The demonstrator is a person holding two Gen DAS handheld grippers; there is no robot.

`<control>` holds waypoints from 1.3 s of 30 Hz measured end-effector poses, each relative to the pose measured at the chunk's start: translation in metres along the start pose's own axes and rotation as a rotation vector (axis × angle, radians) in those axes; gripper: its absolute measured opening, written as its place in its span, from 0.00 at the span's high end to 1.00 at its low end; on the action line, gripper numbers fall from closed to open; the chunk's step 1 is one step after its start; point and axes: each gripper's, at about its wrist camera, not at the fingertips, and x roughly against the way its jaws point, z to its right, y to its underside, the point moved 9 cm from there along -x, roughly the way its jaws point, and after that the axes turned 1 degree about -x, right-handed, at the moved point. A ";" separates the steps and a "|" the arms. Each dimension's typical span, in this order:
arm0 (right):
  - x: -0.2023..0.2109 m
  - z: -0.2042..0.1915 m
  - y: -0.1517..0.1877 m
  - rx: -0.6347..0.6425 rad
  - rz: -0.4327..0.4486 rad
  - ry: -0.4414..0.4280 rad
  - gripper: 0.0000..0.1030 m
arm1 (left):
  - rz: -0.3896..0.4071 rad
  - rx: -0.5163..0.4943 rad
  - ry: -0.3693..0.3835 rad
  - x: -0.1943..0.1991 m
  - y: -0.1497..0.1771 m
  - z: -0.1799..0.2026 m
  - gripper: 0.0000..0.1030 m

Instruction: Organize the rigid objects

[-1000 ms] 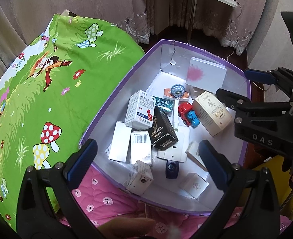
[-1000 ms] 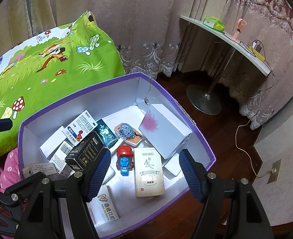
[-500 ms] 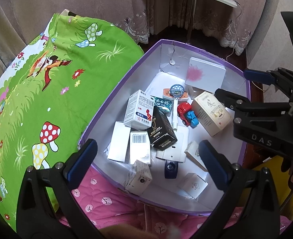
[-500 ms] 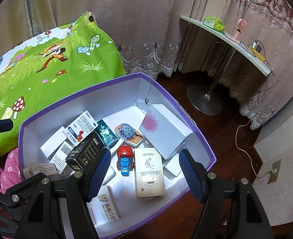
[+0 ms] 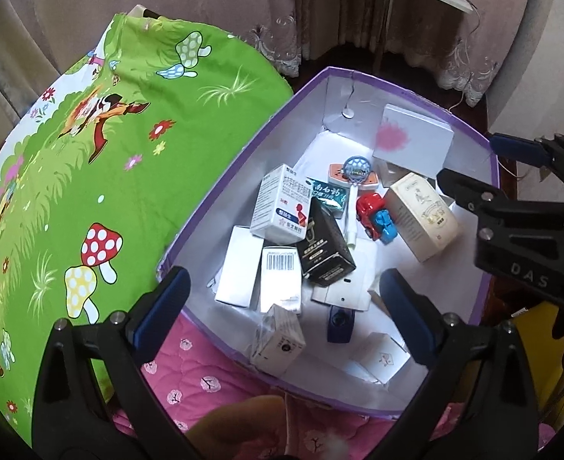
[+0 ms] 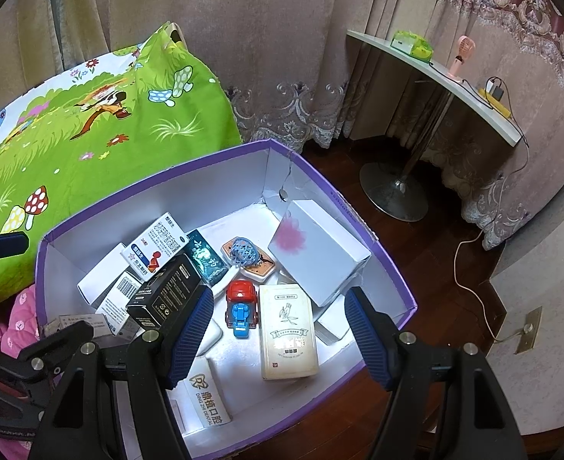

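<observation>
Change: nothing in the box has shifted since a second ago; both claws hover where they were, the views only very slightly reframed.
Left claw (image 5: 283,306): released, jaws spread wide, empty, held above the near end of the box.
Right claw (image 6: 278,335): released, jaws spread wide, empty, held above the box's near edge.
Box (image 6: 159,184): purple outside, white inside, open top, resting on the bed with one end out over the wooden floor (image 6: 435,253).
Toy truck (image 6: 241,306): red and blue, on the box floor, just beside the cream carton (image 6: 287,335).
Black box (image 6: 165,295): tilted, lying over white packets, touching the blue-and-white medicine box (image 6: 157,247).
Large white box (image 6: 318,249): pink flower print, leaning against the far wall of the box.
Blue mesh ball (image 6: 244,255): resting on an orange tin.
Dental packet (image 6: 205,396): flat on the box floor near the right claw.
Bed: green cartoon sheet (image 5: 90,145) beside the box, pink quilt (image 5: 205,375) under its near edge.
Side table (image 6: 439,76): well apart, by the curtains.
</observation>
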 end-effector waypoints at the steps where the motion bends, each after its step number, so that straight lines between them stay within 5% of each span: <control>1: 0.000 0.000 0.001 0.000 0.000 0.000 0.30 | -0.003 0.002 0.008 0.000 0.000 0.000 0.03; 39: -0.003 -0.001 -0.001 0.004 -0.008 -0.003 0.30 | -0.021 -0.016 0.017 -0.003 0.004 0.005 0.03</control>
